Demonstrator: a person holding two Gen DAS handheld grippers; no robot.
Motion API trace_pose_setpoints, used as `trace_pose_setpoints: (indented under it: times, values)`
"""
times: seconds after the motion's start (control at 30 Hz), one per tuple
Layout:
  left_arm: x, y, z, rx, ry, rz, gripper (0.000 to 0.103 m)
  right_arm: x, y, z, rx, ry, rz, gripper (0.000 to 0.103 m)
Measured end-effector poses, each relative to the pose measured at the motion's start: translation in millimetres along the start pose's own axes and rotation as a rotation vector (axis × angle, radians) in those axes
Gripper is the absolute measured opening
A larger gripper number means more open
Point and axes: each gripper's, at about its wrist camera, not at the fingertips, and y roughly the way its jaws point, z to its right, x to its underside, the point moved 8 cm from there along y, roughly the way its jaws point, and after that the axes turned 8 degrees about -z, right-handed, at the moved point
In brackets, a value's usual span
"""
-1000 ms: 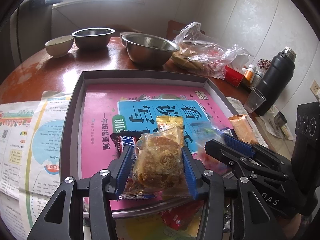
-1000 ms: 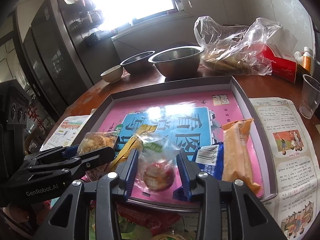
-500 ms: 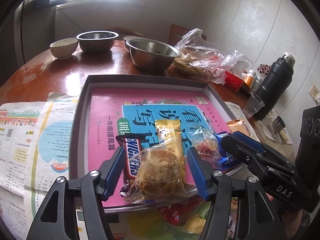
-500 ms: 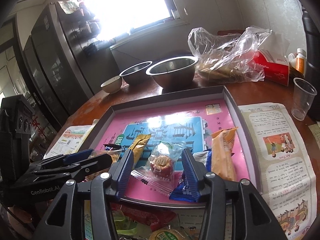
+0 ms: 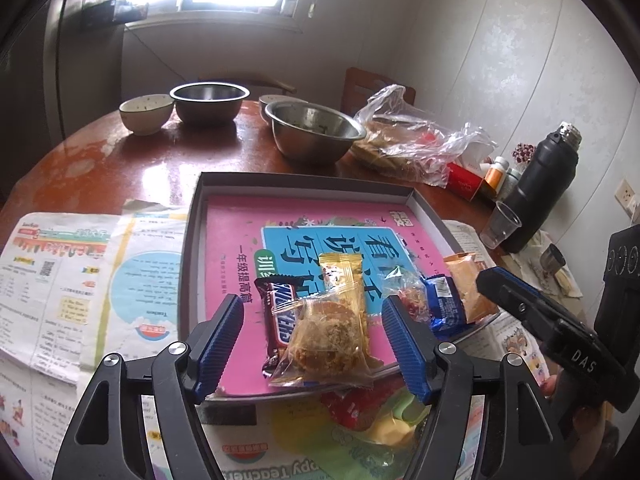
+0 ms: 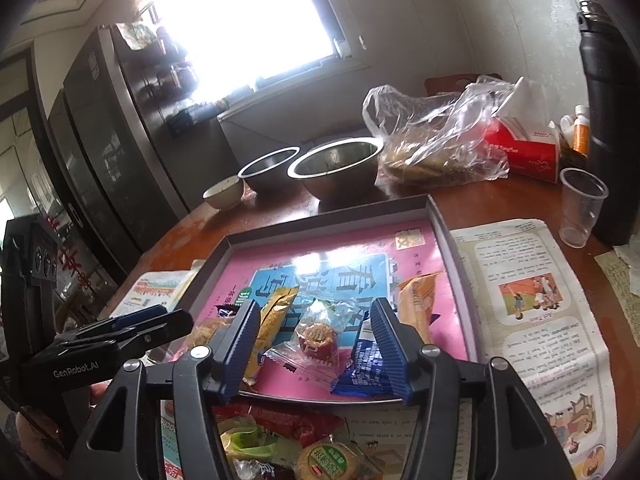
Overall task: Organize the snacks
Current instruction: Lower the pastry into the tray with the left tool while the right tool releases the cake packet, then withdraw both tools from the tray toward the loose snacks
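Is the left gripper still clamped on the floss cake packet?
Open. The left gripper has spread; the floss cake packet lies free on the tray.

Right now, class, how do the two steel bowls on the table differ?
The near steel bowl stands close to the tray; the far steel bowl stands further back, beside the ceramic bowl. The near one touches the plastic bag; the far one stands apart from it. Both are round, shiny, upright and open-topped.
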Motion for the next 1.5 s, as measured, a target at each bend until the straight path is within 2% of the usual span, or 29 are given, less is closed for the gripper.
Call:
trace_pose_setpoints:
  times: [0.47,0.67,0.9,1.2,1.5]
  values:
    - [15.1,-16.7,3.4,-0.01,0.014,-0.004,0.074,-1.0,-29.1,10.1,0.01,0.018,0.04,0.059]
    - [30.0,-14.7,7.2,-0.008,0.026,-0.041,0.074,6.5,-34.7,9.5,0.009,0.013,0.037,0.06]
    - [54.1,-3.9,20.3,0.029,0.042,-0.119,0.074,15.4,-40.3,8.5,0.006,0.005,0.028,0.06]
    - [77.8,10.0,26.3,0.034,0.036,-0.194,0.074,35.0,-39.5,4.2,0.006,-0.019,-0.015,0.061]
    - [81.5,22.8,34.1,0.012,0.009,-0.219,0.074,68.5,-24.9,13.2,0.045,-0.06,-0.122,0.061]
